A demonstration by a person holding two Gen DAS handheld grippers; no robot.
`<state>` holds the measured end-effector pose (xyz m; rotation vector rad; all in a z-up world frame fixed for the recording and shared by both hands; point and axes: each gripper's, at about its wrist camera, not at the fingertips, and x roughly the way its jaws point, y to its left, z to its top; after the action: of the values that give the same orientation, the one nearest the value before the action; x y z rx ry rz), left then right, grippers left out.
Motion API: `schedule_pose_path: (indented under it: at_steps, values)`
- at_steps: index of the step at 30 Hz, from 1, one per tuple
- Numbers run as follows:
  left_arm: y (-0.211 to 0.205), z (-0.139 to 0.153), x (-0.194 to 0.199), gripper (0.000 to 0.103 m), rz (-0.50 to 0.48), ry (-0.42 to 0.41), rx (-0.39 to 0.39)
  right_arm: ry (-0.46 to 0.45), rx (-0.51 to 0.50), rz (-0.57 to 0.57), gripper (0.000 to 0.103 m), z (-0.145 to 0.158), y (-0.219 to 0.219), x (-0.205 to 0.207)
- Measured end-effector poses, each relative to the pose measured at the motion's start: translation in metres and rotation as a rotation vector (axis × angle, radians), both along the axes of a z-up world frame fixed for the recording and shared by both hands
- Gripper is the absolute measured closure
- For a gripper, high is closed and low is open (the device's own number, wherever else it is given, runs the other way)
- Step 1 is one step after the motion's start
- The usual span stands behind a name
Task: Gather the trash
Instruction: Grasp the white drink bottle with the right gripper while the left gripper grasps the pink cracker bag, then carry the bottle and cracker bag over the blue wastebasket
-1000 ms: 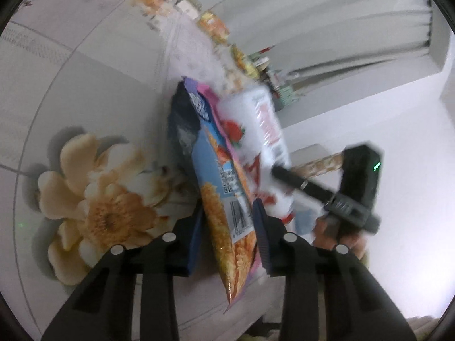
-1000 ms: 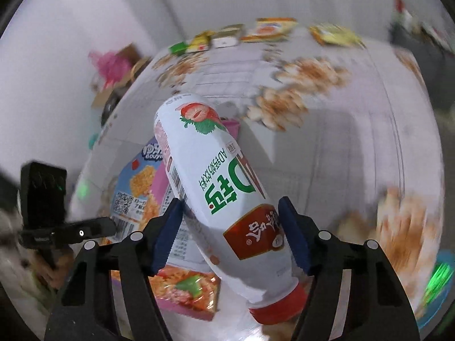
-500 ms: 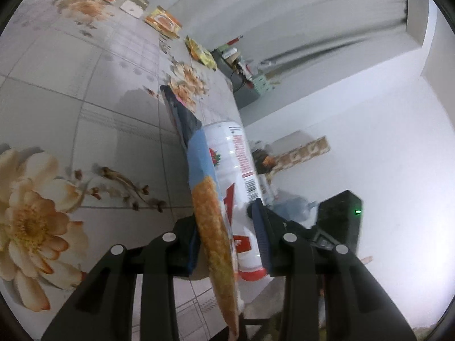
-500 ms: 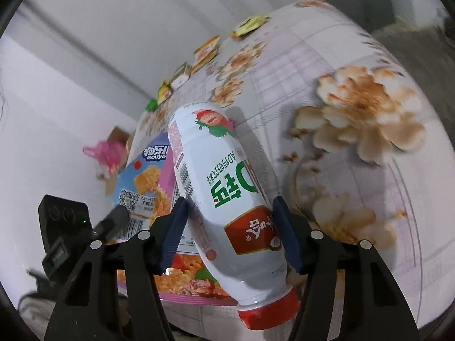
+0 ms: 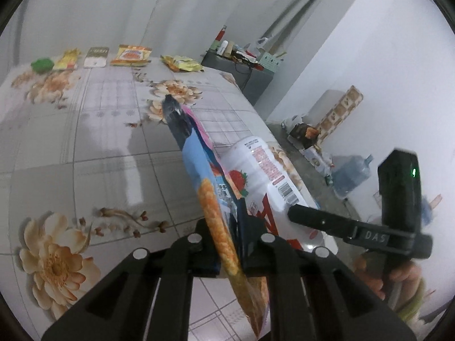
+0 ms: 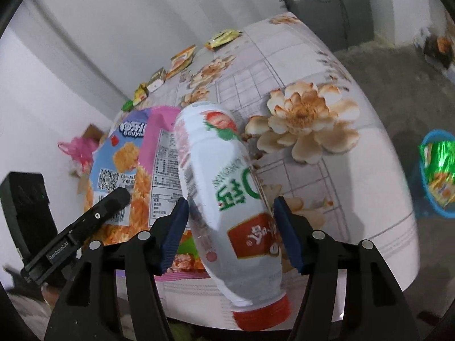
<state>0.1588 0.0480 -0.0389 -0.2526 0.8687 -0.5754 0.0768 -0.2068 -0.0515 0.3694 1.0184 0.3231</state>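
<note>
Pinching the flat blue-and-pink crinkly snack bag [image 5: 210,199] edge-on, the left gripper [image 5: 227,244] has just tightened its jaws on it, while the right gripper [image 6: 230,236] clamps the white plastic red-capped bottle [image 6: 227,199]. Both hang off the floral counter [image 6: 327,176], probably headed for the blue bin [image 6: 438,176].

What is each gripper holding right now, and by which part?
Left gripper pinches the snack bag edge-on near its lower end. Right gripper clamps the white bottle across its body, red cap toward the camera.

Floral-tiled table [image 5: 85,147], snack packets [image 5: 130,54] along far edge
</note>
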Motion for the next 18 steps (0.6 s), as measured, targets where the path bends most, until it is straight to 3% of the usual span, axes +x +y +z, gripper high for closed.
schedule_pose_path:
  at_steps: [9,11,18]
  values:
    - [-0.006,0.009,-0.011,0.095,-0.005,-0.038,0.031,0.039,-0.057,0.044,0.041,-0.006,0.003,0.013]
    - [-0.006,0.009,-0.01,0.095,-0.005,-0.04,0.033,0.046,-0.039,0.029,0.045,-0.01,-0.001,0.013]
    - [-0.006,0.009,-0.01,0.095,-0.005,-0.039,0.035,0.051,0.012,0.015,0.046,-0.013,-0.005,0.014]
